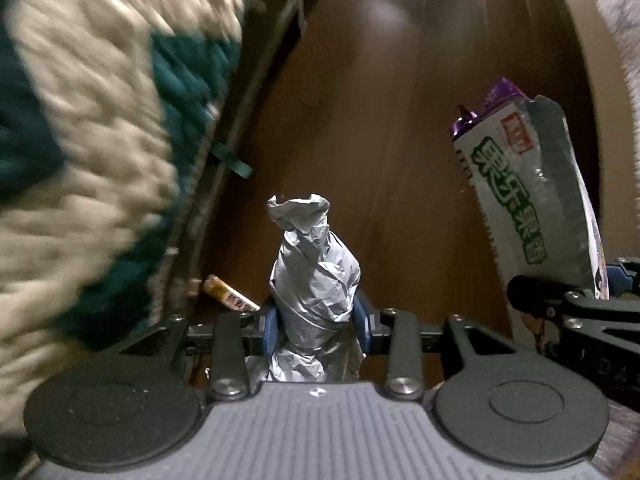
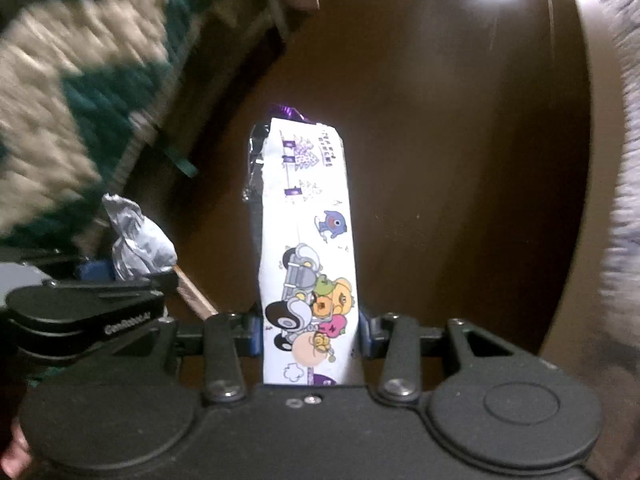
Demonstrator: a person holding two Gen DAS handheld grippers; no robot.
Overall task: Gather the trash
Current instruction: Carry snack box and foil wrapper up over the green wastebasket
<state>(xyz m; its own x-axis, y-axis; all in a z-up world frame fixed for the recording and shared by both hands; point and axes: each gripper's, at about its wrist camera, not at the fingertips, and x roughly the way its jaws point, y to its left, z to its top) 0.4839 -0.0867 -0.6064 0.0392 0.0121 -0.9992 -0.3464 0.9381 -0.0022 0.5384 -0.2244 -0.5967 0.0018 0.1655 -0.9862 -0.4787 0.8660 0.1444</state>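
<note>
My left gripper (image 1: 316, 320) is shut on a crumpled grey paper wad (image 1: 312, 272) that sticks up between its blue pads. The wad also shows at the left of the right wrist view (image 2: 136, 240). My right gripper (image 2: 308, 328) is shut on a long white snack wrapper (image 2: 306, 240) with cartoon prints and a purple end. The same wrapper shows at the right of the left wrist view (image 1: 536, 200), with green lettering. Both grippers are held side by side above a brown wooden floor (image 1: 380, 120).
A green and cream knitted rug (image 1: 80, 140) covers the left side, blurred. A small orange-brown wrapper (image 1: 228, 296) lies on the floor by the rug's edge, and a green strip (image 1: 232, 162) sticks out from the rug border. A grey fuzzy surface (image 2: 624, 160) lies at the right.
</note>
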